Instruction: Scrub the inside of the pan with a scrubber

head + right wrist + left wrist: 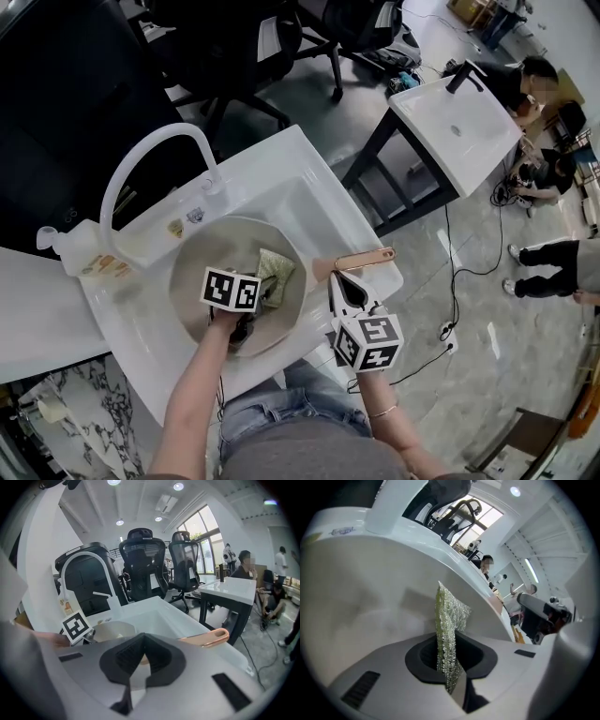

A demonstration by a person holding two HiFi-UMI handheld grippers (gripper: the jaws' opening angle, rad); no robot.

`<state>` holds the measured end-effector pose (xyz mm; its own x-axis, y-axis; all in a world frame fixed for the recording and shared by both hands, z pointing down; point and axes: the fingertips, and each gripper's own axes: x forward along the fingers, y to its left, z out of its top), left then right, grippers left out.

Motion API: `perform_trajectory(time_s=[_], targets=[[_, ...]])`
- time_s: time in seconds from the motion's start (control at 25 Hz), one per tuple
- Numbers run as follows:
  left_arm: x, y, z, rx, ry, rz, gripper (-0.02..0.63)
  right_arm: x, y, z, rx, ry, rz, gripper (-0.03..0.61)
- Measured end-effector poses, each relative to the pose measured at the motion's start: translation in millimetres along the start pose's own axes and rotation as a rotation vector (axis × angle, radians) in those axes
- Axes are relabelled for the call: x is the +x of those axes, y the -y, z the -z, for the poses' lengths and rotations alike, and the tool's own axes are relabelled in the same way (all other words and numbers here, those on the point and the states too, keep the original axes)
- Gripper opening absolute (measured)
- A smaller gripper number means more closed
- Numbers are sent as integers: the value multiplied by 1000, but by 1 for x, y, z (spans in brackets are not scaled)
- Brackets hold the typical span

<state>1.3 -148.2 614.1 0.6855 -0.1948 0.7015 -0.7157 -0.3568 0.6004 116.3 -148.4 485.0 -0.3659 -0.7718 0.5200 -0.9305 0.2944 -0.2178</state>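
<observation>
- My left tongs (pixel 451 667) are pinched shut on the scrubber (pixel 449 620). It stands up on its edge between them. The pan (pixel 199 274) wall is just past its tip, but I cannot tell if the two are touching.
- My right tongs (pixel 140 662) are squeezed narrow on the pan handle (pixel 206 638), near where it joins the pan. The rest of the handle sticks out to their right.
- The pan sits in the sink (pixel 291 178), under my left tongs.
- The scrubber is thin and floppy. If I push hard, I think it could fold over or slide out of the left tongs.
- Only a little bit of the handle is in the right tongs. If I rub hard, the pan might spin or slip loose.
- If the scrubber bends away, the hard tips of the left tongs could scrape the pan.
- The left tongs are close to the pan wall. A big swing might bump it and tip the pan.
</observation>
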Motion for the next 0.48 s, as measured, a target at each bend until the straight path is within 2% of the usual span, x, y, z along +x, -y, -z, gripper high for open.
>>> perform_trajectory(time_s=[0.2, 0.48], targets=[[3, -14, -2, 68, -19, -116, 58, 10, -2, -2, -3, -8, -15, 11], [0, -35, -9, 84, 4, -234, 58, 21, -10, -2, -14, -26, -46, 11]])
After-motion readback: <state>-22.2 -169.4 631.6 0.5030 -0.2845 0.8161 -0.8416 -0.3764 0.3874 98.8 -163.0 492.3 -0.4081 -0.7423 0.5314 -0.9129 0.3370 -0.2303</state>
